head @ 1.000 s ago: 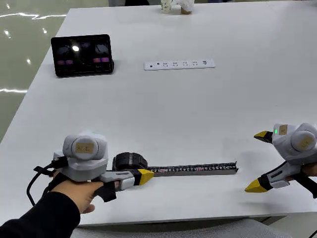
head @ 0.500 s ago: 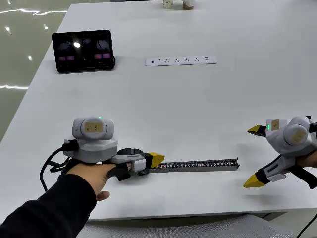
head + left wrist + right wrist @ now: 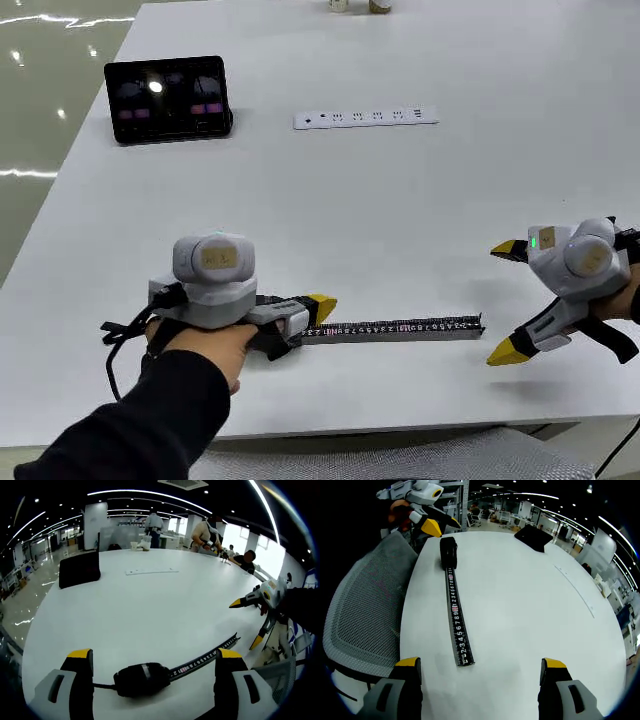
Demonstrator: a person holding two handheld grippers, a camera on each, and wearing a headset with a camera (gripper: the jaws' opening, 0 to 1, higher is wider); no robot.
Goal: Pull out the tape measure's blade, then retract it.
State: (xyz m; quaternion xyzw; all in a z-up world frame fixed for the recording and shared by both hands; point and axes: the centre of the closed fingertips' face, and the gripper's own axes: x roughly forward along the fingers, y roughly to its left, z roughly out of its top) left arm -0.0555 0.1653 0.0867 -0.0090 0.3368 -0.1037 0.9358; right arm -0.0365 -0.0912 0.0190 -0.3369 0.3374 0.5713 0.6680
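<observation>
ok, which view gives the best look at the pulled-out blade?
Right gripper view: the blade runs lengthwise up the centre, with its end hook close and its numbers readable. The head view shows it small and thin. The left gripper view shows it distorted, curving away from the case.

A dark tablet [image 3: 167,99] and white power strip [image 3: 366,118] sit on the table [image 3: 400,220].

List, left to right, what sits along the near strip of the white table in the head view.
Left gripper with yellow-tipped grey jaws → black tape-measure blade with printed numerals, lying pulled out flat → right gripper with yellow-tipped jaws spread open.
</observation>
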